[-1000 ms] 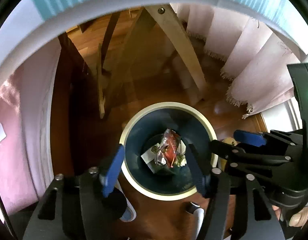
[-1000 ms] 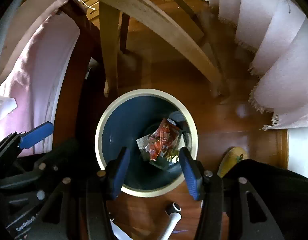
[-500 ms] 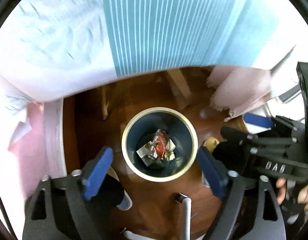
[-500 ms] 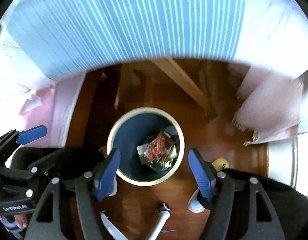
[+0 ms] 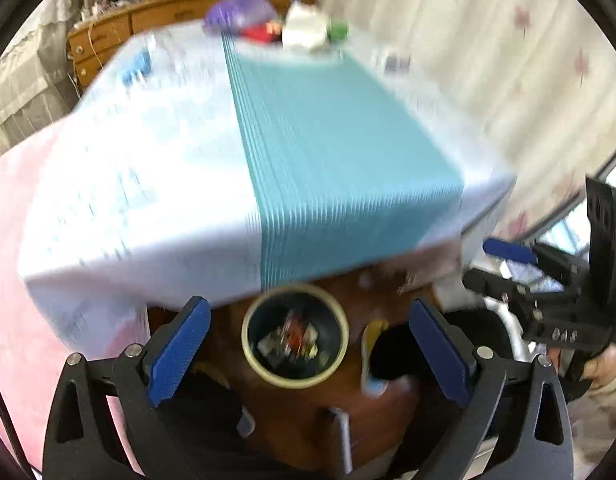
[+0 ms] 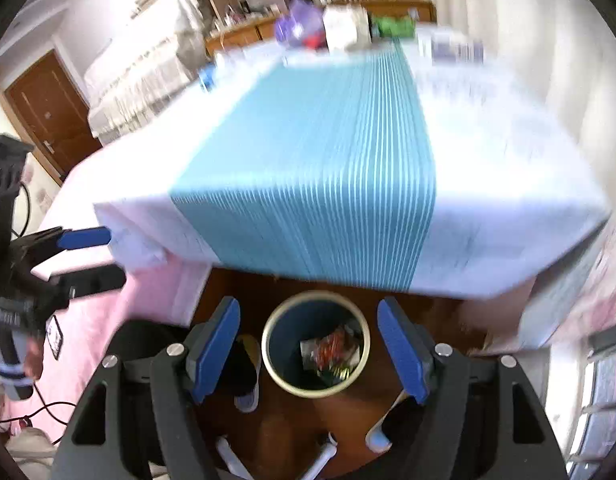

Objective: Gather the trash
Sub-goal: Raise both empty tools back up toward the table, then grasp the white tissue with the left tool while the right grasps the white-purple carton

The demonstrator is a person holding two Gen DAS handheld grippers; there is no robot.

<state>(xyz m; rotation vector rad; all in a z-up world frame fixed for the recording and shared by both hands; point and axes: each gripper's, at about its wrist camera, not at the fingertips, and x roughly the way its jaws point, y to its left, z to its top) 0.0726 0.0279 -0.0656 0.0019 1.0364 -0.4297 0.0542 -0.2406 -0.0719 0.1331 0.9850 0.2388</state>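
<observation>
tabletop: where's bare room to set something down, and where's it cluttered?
Free: the teal striped runner and the white cloth flanking it, from the near table edge back. Crowded: the far end, where a purple bag, white box and green packet cluster.

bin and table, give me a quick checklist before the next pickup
1. Left tongs empty: ok, jaws opening, nothing between them.
2. Right tongs empty: ok, open with nothing held.
3. Crumpled red and silver wrappers inside the round dark blue bin with cream rim: ok.
4. Bin upright on the brown wooden floor: ok.
5. More trash among the blurred items at the far end of the white and teal striped tablecloth: cannot tell.
</observation>
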